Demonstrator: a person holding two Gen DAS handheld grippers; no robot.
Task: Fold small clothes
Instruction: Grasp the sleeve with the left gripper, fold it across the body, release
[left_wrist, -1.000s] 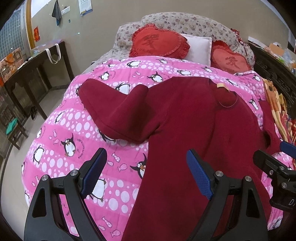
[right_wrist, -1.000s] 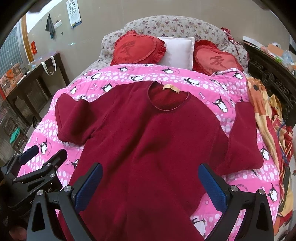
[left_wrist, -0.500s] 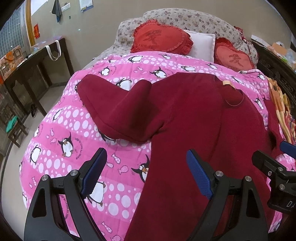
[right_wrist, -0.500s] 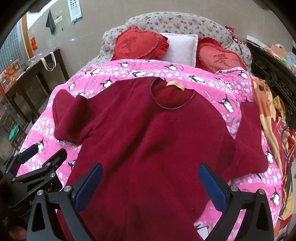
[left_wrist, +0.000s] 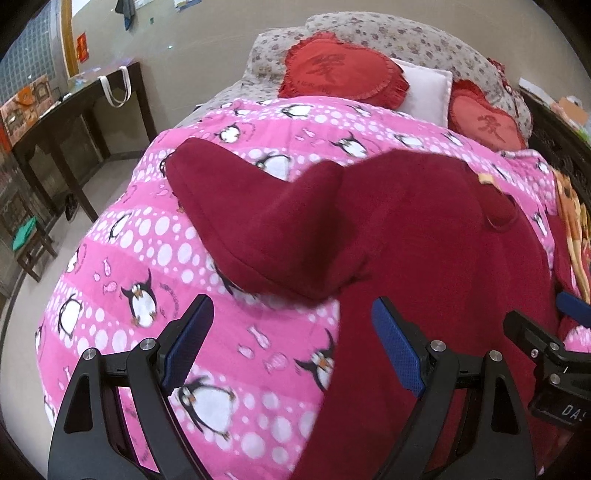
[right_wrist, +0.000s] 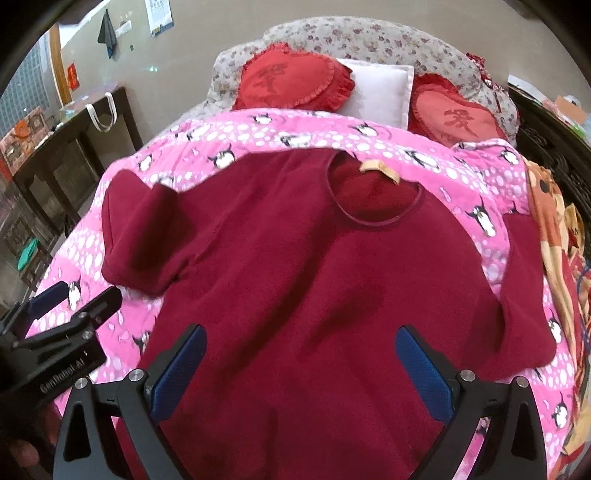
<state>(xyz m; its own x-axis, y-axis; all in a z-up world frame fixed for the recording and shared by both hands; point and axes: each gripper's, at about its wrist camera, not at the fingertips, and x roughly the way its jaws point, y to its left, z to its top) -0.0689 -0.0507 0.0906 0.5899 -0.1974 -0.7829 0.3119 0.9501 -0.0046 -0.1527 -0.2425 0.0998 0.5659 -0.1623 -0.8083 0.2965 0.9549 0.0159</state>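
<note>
Approach stage, judging by the layout: dark red fleece top (right_wrist: 306, 280) spread flat, neck up, on pink penguin-print quilt (left_wrist: 155, 266), not yet folded. Tan neck label (right_wrist: 380, 168) at the collar, toward the red heart-shaped cushions (right_wrist: 291, 81). One sleeve (left_wrist: 258, 229) angled out over the quilt on the left, the other sleeve (right_wrist: 524, 295) lying down the right side. Left gripper (left_wrist: 291, 347) spread wide, empty, poised above the top's left edge below that sleeve. Right gripper (right_wrist: 301, 365) likewise wide apart, empty, over the lower body of the top. Likely next: descend, pinch a sleeve or side edge, carry it across the middle. Calls for catching the thick fleece only, not the quilt beneath.
</note>
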